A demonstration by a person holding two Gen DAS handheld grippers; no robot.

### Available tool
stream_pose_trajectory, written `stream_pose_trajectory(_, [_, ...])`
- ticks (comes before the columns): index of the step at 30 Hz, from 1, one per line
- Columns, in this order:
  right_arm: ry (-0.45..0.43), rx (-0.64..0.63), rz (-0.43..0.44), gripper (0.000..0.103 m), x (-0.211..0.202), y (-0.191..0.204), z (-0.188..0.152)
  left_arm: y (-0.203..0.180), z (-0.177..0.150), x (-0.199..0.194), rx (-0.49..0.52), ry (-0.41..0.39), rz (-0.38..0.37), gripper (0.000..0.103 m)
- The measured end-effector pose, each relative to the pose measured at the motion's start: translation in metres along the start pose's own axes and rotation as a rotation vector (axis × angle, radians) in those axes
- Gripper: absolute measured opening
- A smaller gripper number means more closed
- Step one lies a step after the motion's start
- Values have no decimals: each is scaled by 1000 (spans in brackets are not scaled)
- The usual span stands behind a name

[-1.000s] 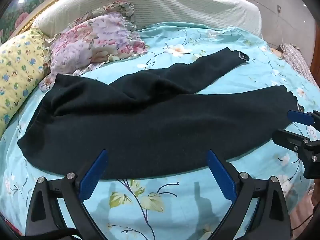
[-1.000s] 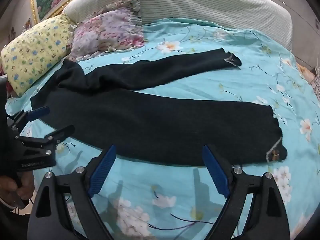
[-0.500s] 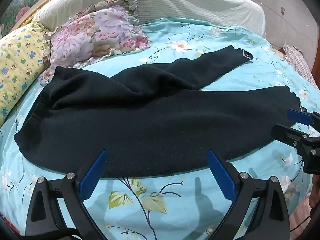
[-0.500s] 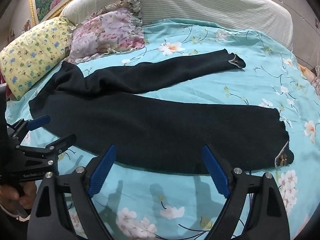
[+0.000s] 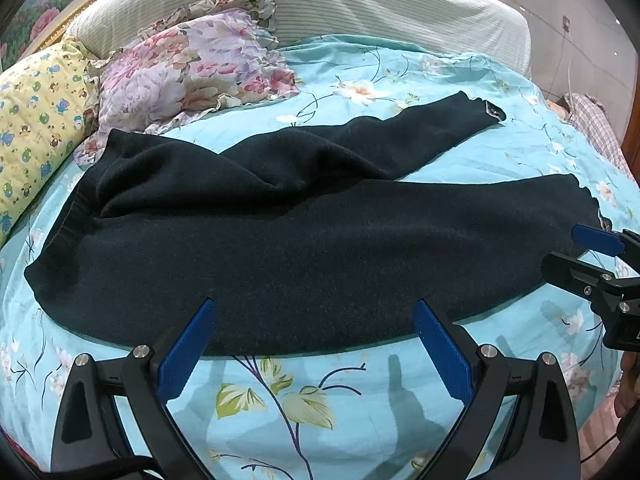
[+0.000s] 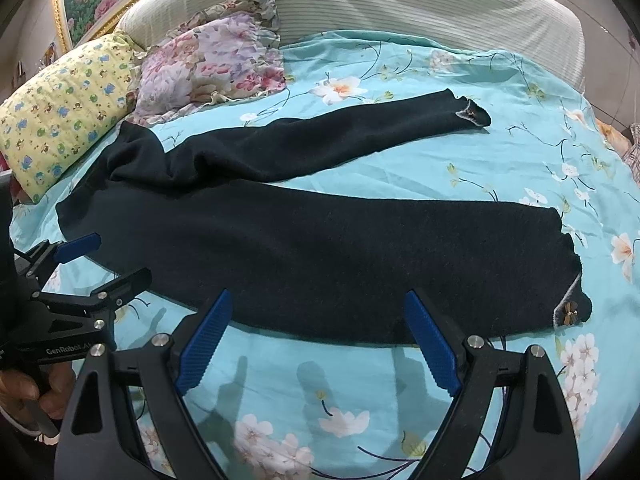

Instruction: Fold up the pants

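A turquoise cotton bedspread printed with white blossoms and green leaves (image 5: 304, 392) is covering the whole bed, lying smooth with only faint creases. Behind it a padded, ribbed off-white headboard (image 6: 400, 4) is curving across the back. The dark, fuzzy knit pants (image 5: 320, 248) are lying spread flat across the middle of the bedspread, waistband toward the pillows on the left, two legs running rightward in a shallow V; the far leg is narrowing to a cuff with a pale lining showing (image 6: 470, 112), and the near leg is ending in a frayed hem carrying a small flower-shaped ornament (image 6: 569, 312). Fabric is bunching into soft folds near the crotch. A ruffled pink-and-lilac floral pillow (image 5: 192, 68) is resting against the headboard, touching the pants' waist corner; a quilted yellow pillow with small animal prints (image 6: 64, 100) is sitting beside it. The left gripper (image 5: 312, 344), black frame with ribbed blue pads, is hovering at the near edge of the pants, fingers spread wide and holding nothing. The right gripper (image 6: 318, 336) is hovering likewise at the near leg's edge, fingers wide apart, empty.
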State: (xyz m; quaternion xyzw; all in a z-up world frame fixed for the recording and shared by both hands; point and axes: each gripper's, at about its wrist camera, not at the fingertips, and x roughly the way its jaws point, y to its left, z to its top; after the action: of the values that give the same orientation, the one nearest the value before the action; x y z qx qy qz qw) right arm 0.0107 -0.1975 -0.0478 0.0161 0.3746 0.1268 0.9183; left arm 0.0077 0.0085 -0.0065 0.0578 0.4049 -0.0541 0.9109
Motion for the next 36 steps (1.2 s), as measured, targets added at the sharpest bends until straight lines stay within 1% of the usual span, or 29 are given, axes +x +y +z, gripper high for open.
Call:
stream_pose_trajectory(12, [-5,3,11,88,-4,4,2,3,-1,-2,-7,-11,-1,99])
stream_pose_trajectory(24, [1,6,12,88,-4,5,3,4,-1,-1,-7,-5,-7,99])
stream_pose_trajectory(36, [2,23,16,88,-5,1,2,-1,-2,-1,21,-9,-5,99])
